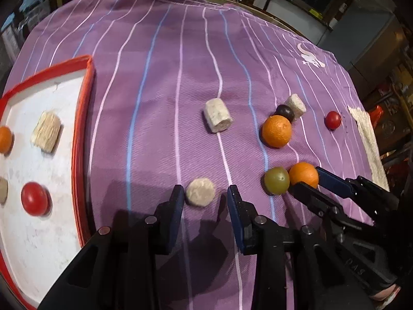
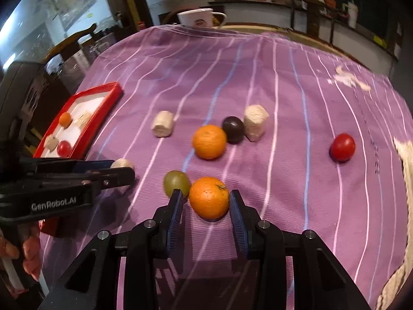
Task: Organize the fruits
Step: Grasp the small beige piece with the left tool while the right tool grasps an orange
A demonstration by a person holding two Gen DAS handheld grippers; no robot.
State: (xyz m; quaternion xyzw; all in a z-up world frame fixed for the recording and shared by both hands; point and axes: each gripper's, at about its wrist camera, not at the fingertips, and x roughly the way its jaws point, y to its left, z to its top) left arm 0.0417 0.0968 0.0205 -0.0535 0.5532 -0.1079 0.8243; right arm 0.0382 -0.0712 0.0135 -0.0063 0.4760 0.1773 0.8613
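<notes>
My left gripper (image 1: 206,193) is open around a beige round piece (image 1: 200,192) on the purple cloth; it also shows in the right wrist view (image 2: 121,170). My right gripper (image 2: 206,199) is open, its fingers on either side of an orange (image 2: 209,197) that rests on the cloth, next to a green grape (image 2: 176,182). That orange also shows in the left wrist view (image 1: 304,175). The red-rimmed white tray (image 1: 82,134) at left holds a red tomato (image 1: 35,198), a small orange (image 1: 5,139) and beige pieces.
On the cloth lie a second orange (image 2: 209,141), a dark plum (image 2: 233,129), two beige cylinders (image 2: 162,123) (image 2: 255,122) and a red tomato (image 2: 342,146). A white mug (image 2: 198,17) stands at the table's far edge. A woven mat (image 2: 405,160) is at right.
</notes>
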